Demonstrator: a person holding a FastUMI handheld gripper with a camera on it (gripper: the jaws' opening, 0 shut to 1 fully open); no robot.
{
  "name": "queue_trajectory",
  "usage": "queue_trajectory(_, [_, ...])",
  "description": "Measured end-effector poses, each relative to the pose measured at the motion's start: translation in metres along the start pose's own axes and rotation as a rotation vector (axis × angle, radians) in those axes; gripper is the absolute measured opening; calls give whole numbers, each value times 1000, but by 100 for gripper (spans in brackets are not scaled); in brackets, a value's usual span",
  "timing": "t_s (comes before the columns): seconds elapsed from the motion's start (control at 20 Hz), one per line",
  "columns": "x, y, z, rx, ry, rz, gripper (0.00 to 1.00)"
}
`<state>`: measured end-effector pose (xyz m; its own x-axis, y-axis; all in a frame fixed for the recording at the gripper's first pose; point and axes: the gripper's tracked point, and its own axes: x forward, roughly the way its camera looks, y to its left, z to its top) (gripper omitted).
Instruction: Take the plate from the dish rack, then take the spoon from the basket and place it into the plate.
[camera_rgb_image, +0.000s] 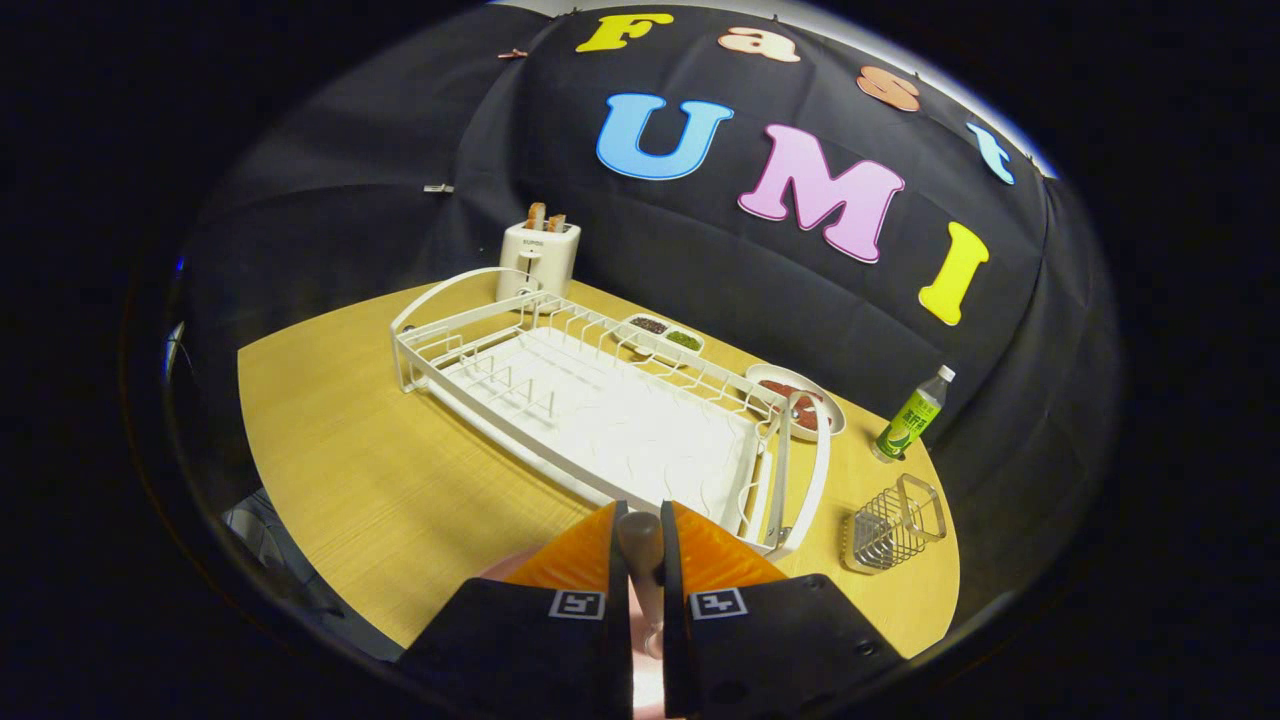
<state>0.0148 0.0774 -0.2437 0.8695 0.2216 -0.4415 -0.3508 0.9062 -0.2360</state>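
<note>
Spoon (641, 545): its handle stands between my two fingers, just ahead of the tag squares on them; both fingers press on it from either side.
Claw (643, 520): mine, narrowed onto the spoon handle, held over the near edge of the table.
Plate (520, 570): a pale pinkish rim shows under my fingers, beside and below the spoon; most of it is hidden by the claw.
Rack (590, 400): white wire dish rack, just beyond my fingertips, lying slantwise on the table, its slots bare and a white tray under it.
Basket (893, 525): small wire basket beside the rack's near end, apart from it.
Bottle (910, 415): upright beyond the basket, white cap, green label; the print is too small to make out.
Toaster (539, 256): white, at the rack's far end, two slices sticking up; a small dark mark on its front, too blurred to read.
Dishes: a two-part tray (664, 333) with dark and green contents, and a red-filled plate (797, 400), both behind the rack.
Table (350, 470): light wood, rounded edge.
Tags: black-and-white square markers on each finger, no letters.
</note>
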Motion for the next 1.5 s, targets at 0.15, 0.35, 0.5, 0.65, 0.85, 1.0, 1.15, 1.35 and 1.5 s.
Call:
queue_trajectory(0.15, [-3,21,-8,9,39,59,21])
queue_trajectory(0.35, [-10,51,-6,57,64,155,76])
queue_trajectory(0.5, [-30,34,21,54,-21,111,98])
queue_trajectory(0.65, [-44,18,42,105,-62,77,98])
queue_trajectory(0.85, [-77,-22,101,171,-202,-2,98])
queue_trajectory(1.0, [-108,-62,148,200,-314,-84,98])
queue_trajectory(1.15, [-144,-112,181,240,-406,-215,97])
queue_trajectory(1.35, [-171,-159,193,306,-442,-326,97])
queue_trajectory(1.5, [-180,-184,184,342,-422,-379,97])
